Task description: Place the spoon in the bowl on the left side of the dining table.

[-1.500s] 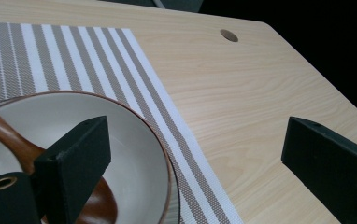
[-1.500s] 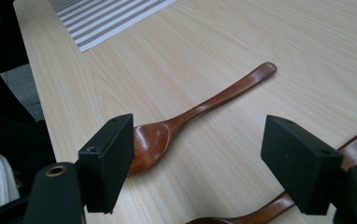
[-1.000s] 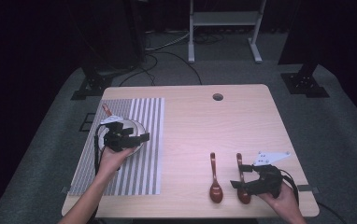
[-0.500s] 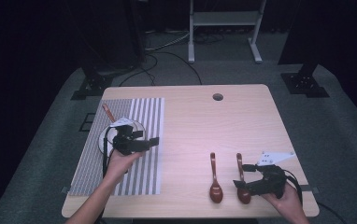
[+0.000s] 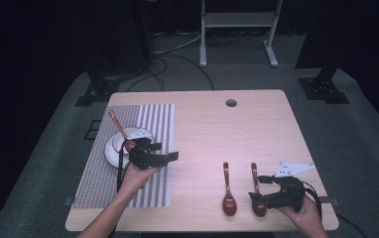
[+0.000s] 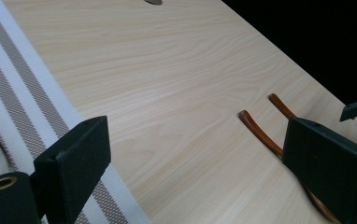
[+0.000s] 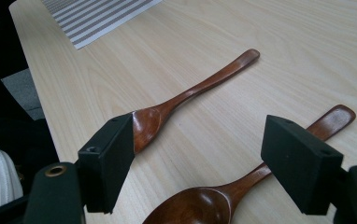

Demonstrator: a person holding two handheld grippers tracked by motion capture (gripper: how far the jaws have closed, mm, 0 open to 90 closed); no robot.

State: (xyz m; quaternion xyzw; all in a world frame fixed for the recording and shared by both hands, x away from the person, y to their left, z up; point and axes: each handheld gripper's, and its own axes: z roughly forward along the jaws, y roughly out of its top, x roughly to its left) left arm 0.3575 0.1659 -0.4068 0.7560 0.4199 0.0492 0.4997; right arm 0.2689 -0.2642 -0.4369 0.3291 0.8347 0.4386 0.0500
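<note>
**Spoons on the table, one in the bowl**

High view: a light wooden table [image 5: 257,129] carries a grey-and-white striped placemat [image 5: 153,119] on its left part. On the mat sits a white bowl [image 5: 112,148] with a brown wooden spoon [image 5: 119,130] in it, handle leaning up and away over the far-left rim. The left gripper [image 5: 170,156] hangs just beside the bowl, over the mat's right part, jaws pointing toward the table's middle. Near the front edge lie two more wooden spoons side by side, bowls toward the person: a left spoon [image 5: 227,193] and a right spoon [image 5: 256,191]. The right gripper [image 5: 255,187] sits low over the right spoon.

Left gripper view: the left gripper [image 6: 200,168] has its jaws wide apart with nothing between them but bare wood; the mat [image 6: 22,88] runs along the left, and two spoon handles show ahead at right.

Right gripper view: the right gripper [image 7: 214,163] has its jaws spread, straddling the right spoon [image 7: 242,182] where neck meets bowl, not touching it. The left spoon [image 7: 186,95] lies just beyond the left jaw.
</note>
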